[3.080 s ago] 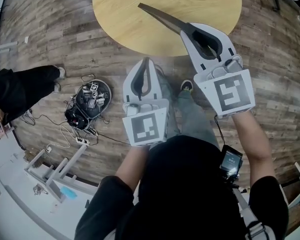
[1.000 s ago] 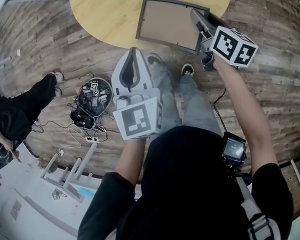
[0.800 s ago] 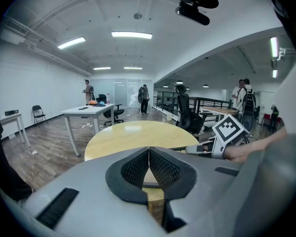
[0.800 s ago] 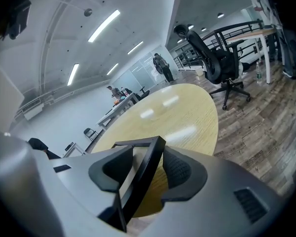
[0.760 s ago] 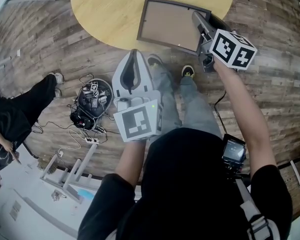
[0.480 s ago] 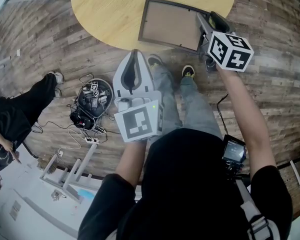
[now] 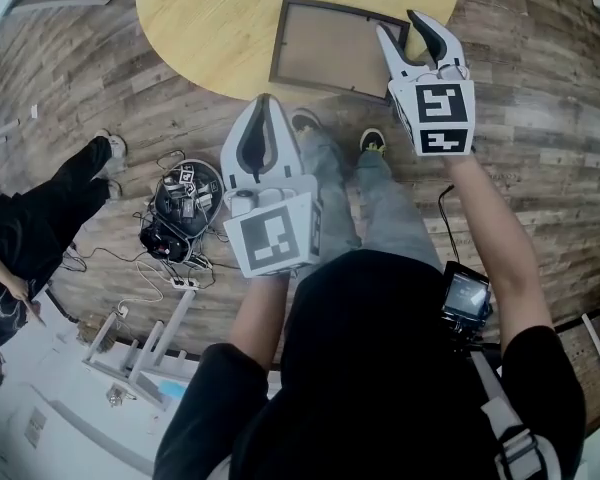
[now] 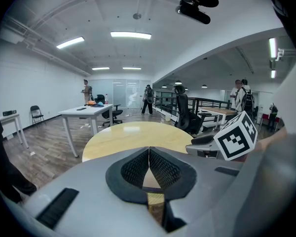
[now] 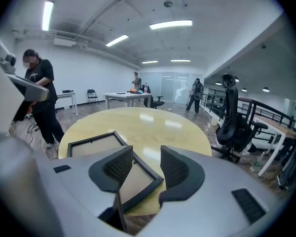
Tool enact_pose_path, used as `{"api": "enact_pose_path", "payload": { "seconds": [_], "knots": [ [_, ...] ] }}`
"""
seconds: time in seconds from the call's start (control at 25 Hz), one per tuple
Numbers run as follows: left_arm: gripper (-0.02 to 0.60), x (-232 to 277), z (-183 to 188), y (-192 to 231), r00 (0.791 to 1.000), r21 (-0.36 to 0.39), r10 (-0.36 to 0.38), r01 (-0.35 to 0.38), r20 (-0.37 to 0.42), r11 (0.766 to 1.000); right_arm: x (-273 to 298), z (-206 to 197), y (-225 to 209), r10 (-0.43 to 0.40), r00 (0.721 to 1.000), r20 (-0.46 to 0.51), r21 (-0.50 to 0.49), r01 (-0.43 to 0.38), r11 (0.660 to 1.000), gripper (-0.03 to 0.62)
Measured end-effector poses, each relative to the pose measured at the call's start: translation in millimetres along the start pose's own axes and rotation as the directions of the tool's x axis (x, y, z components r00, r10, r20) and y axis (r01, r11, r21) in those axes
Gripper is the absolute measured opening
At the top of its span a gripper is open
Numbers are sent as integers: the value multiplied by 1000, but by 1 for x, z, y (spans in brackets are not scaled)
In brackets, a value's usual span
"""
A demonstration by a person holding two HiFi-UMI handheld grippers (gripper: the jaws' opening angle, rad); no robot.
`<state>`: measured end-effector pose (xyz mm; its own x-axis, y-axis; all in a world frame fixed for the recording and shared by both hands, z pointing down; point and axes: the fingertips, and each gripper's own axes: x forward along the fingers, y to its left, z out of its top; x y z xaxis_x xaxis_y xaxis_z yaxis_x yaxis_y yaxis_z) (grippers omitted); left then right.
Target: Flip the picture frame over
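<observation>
The fingers (image 9: 119,168) of the right gripper (image 7: 400,26) have just been opening and stand apart, gripping nothing, over the near corner of the picture frame (image 7: 330,48) lying flat on the round wooden table (image 7: 210,18), while the left gripper (image 7: 263,103) hangs pinched together, empty.
</observation>
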<state>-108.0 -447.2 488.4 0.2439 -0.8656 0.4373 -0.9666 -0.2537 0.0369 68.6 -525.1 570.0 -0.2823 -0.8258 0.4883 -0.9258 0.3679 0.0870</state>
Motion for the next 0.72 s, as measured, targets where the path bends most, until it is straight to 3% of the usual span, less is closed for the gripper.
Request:
{"api": "enact_pose_path", "payload": {
  "seconds": [0.2,0.36,0.72],
  "knots": [
    [23,-10,32,-6,997,47,-25,22,67,999,-33,44,8,2,997,73,-147,9,989,82],
    [23,-20,67,-19,992,57,-48,41,120,998,-63,78,8,5,993,121,-254,26,967,43],
    [23,-52,111,-65,975,106,-121,102,189,989,-131,123,4,39,979,199,-256,13,967,29]
  ]
}}
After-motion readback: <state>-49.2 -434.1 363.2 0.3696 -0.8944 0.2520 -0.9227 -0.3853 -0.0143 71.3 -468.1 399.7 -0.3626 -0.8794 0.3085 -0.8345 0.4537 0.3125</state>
